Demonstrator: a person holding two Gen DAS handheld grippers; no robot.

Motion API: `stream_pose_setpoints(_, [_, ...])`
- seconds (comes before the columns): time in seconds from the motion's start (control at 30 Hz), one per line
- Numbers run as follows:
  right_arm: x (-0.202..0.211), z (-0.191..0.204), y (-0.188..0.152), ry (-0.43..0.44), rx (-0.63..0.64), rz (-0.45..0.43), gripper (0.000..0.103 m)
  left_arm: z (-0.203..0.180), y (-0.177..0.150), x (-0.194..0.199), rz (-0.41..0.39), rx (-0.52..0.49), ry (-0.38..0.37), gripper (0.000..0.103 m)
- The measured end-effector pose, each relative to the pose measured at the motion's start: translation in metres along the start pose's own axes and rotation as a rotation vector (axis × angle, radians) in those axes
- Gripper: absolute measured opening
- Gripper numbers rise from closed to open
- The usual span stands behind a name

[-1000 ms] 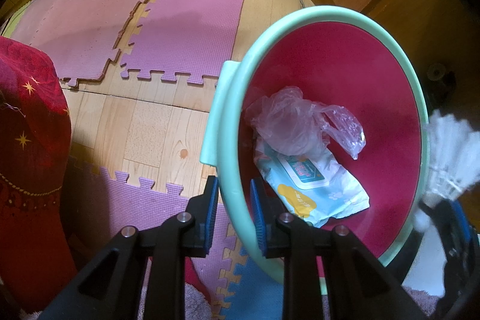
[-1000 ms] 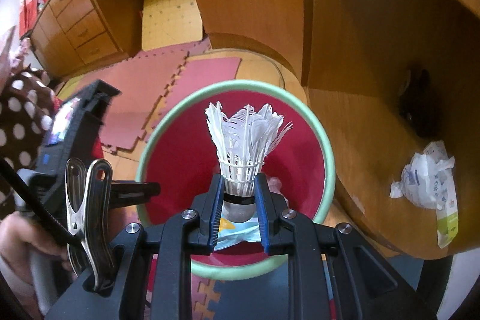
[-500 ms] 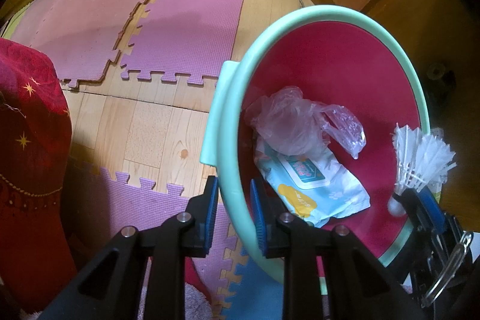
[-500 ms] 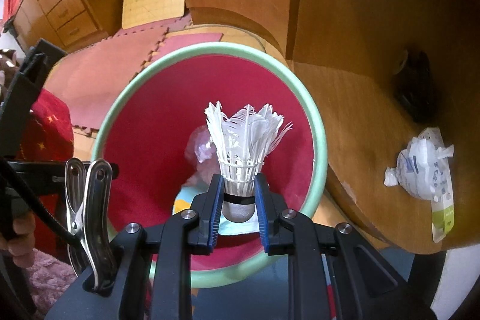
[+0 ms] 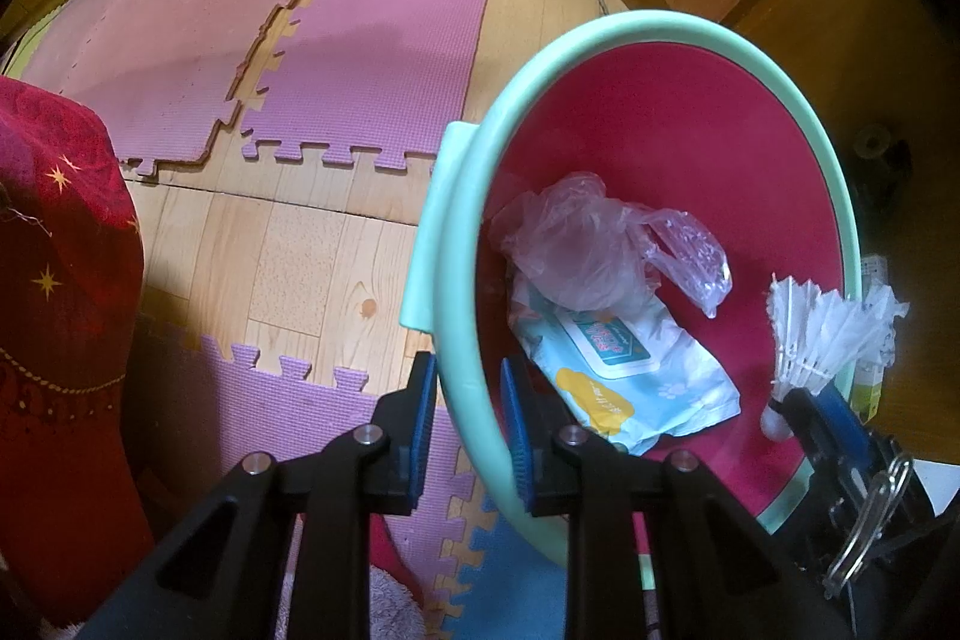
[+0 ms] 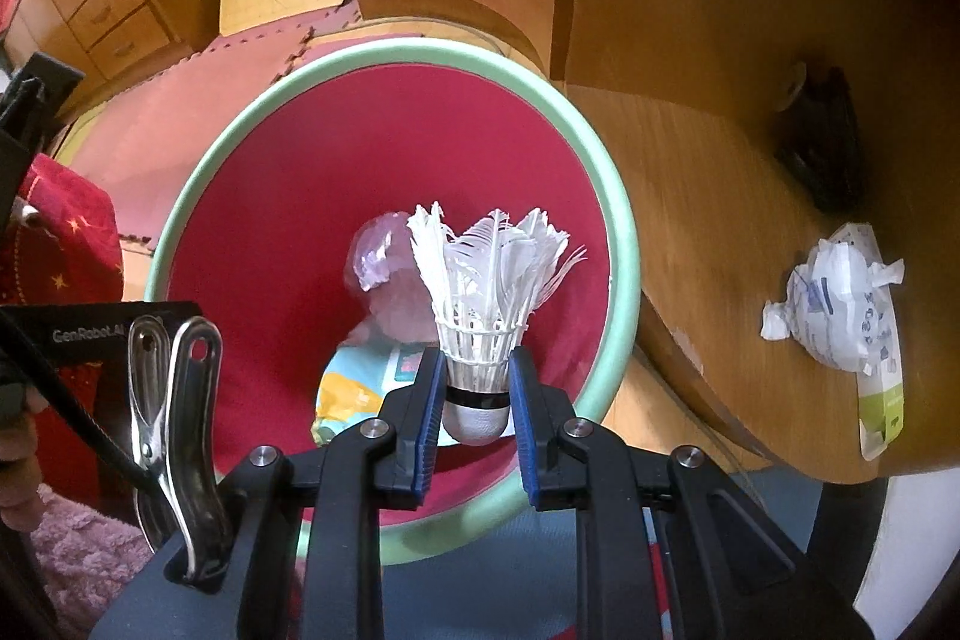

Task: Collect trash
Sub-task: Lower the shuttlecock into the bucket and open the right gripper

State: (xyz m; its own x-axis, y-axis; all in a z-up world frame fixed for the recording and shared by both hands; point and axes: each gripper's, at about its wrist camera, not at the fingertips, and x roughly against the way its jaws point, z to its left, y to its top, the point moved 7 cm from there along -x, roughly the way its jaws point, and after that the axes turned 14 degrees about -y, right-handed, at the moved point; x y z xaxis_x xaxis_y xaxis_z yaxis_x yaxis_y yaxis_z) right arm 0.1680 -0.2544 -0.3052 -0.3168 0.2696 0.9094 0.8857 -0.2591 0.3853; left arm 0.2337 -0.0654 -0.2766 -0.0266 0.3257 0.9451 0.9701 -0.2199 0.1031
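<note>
Right wrist view: your right gripper (image 6: 477,388) clamped the shuttlecock (image 6: 486,304) over the basin (image 6: 618,244); your left gripper's (image 5: 465,424) fingers pinched its rim.

The basin (image 5: 834,196) looked smooth plastic, mint rim, matt red inside. The bag (image 5: 594,244) was thin, glossy film. White feathers made the shuttlecock (image 6: 489,280). Purple foam mats (image 5: 384,40) lay textured on varnished wood floor (image 5: 312,268).

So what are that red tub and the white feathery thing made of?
The tub looks like moulded plastic: smooth matte red inside, thick rounded mint-green rim. The shuttlecock seems to have real white feathers, frayed at the tips, tied with thread, on a rounded white base with a black band, probably cork or foam.
</note>
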Motion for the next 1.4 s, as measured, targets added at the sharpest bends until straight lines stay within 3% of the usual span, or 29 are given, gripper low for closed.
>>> stream_pose_setpoints(0.53, [-0.0022,-0.0036,-0.0031,0.011,-0.009,0.024,0.022,0.0001,0.0005,-0.0001,0.0,0.0,0.001,0.023])
stream_pose_setpoints(0.73, [0.0003,-0.0031,-0.0025,0.0,-0.001,0.008,0.032,0.0001,0.0005,-0.0001,0.0,0.0,0.001,0.023])
stream_pose_setpoints(1.1, [0.0008,-0.0026,-0.0023,0.007,-0.005,0.004,0.034,-0.0002,0.0004,-0.0001,0.0,0.0,0.001,0.023])
stream_pose_setpoints(1.4, [0.0043,0.0005,-0.0026,0.036,-0.004,0.001,0.044,-0.0005,0.0,0.0,0.0,0.0,0.001,0.023])
